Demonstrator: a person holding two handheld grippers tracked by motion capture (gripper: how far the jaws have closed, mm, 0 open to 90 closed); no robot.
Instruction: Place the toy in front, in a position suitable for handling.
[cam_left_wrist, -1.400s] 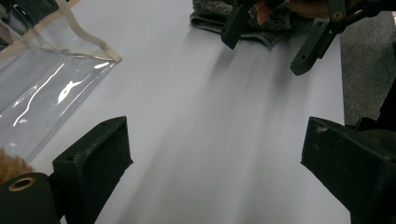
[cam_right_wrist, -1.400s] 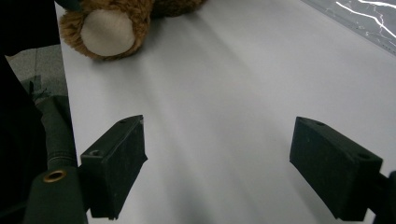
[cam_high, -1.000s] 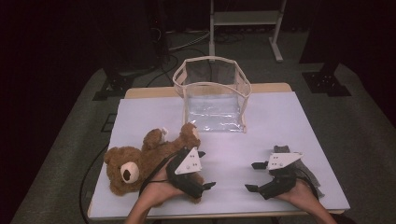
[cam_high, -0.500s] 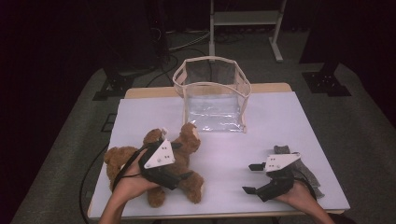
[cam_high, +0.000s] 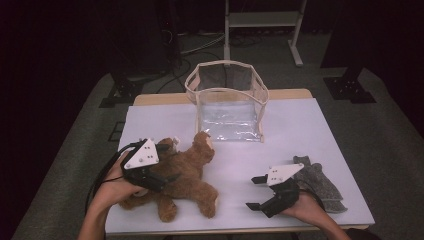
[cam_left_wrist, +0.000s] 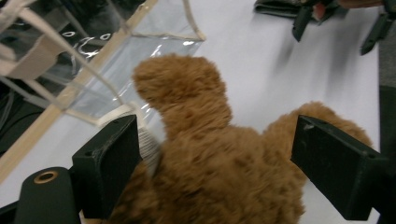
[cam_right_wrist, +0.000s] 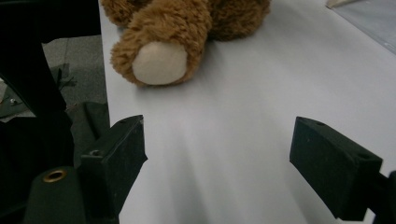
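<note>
A brown teddy bear (cam_high: 187, 172) lies on the white table (cam_high: 310, 130) at the front left, one limb reaching toward a clear bag (cam_high: 227, 105) with beige trim. My left gripper (cam_high: 170, 162) hovers over the bear's upper body. Its jaws have just closed a little. They stand open astride the furry body (cam_left_wrist: 215, 177) without clamping it. My right gripper (cam_high: 252, 192) is open at the front right, empty, its jaws pointing left at the bear's cream-soled foot (cam_right_wrist: 159, 63). A grey plush thing (cam_high: 322, 182) lies under and behind the right hand.
The bag stands open-topped at the back middle of the table. Bare white tabletop separates the two grippers. A metal stand (cam_high: 260, 20) and cables are on the dark floor beyond. The table's front edge is close to both hands.
My left gripper has moved left across the bear, uncovering its legs, and now sits over the upper body. The bear has stayed put. The right gripper shifted slightly.
</note>
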